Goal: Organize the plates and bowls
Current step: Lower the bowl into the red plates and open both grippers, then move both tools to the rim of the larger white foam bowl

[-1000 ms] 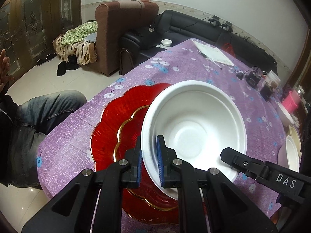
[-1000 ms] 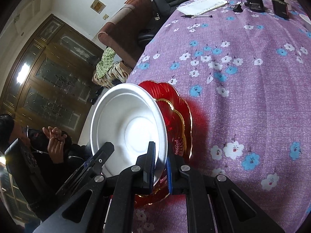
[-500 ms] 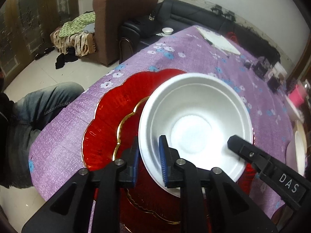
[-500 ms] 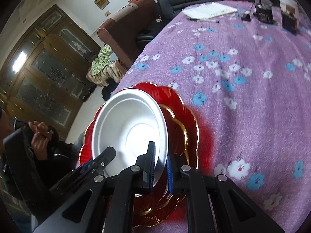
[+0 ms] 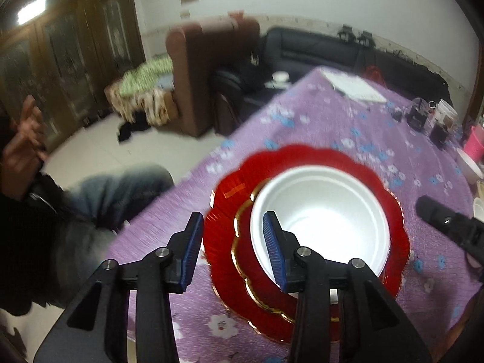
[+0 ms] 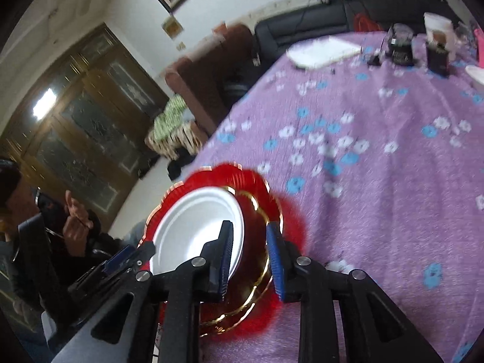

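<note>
While one white bowl (image 5: 320,217) sits in one red plate (image 5: 230,242) near the table's (image 6: 378,181) edge, left gripper (image 5: 233,248) and right gripper (image 6: 249,260) are spread, empty; open cloth lies beyond.

White bowl (image 5: 320,217) – plain, matte, foam-looking, upright, empty. Sits inside red plate (image 5: 230,220), offset twd plate's right side in left wrist view, so more red shows on the left. Red plate (image 6: 257,199): scalloped/flower-shaped rim, ribbed glossy surface, gold trim on outer edge + gold ring around inner well. Lies flat on purple floral cloth, near the table's left edge/corner. Bowl (image 6: 193,227) rim stands above plate level. Other white dishes at far right edge, too blurred/cropped to ID.
</note>
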Motion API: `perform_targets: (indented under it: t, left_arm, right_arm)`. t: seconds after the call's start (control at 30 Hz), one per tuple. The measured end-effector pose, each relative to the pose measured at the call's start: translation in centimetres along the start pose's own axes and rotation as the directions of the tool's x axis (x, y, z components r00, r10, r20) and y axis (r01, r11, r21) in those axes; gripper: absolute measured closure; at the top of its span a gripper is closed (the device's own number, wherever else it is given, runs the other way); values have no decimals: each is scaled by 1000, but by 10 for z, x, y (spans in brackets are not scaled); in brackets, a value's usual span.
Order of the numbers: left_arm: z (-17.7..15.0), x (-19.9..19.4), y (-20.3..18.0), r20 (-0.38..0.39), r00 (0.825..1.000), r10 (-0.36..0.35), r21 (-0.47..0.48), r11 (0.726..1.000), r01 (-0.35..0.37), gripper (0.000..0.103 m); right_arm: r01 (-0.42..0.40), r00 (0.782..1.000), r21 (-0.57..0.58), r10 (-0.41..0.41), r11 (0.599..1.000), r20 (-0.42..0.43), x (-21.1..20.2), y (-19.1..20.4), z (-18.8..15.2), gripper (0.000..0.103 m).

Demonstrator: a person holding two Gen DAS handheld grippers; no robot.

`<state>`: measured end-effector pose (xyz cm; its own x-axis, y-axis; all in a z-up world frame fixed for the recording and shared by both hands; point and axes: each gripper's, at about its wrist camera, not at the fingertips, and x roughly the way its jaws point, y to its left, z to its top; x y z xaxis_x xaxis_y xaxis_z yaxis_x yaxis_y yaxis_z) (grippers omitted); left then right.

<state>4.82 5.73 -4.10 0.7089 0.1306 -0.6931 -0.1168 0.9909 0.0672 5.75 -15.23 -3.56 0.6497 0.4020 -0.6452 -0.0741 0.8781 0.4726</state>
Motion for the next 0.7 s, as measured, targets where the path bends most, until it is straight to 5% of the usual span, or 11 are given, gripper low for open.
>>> perform_targets:
  t: [0.17, 0.4, 0.7]
  left_arm:
    - [6, -30, -12, 94, 996, -1, 22, 1000, -1, 64]
    - [10, -53, -59, 101, 985, -137, 95, 987, 128, 50]
    - [-19, -51, -153, -81, 955, -285, 240, 925, 296, 50]
  right_arm:
    - [-4, 997, -28, 6, 1000, 76, -26, -5, 1, 72]
    - [12, 986, 6, -13, 1000, 169, -72, -30, 1, 69]
    - [89, 924, 66, -107, 994, 367, -157, -113, -25, 61]
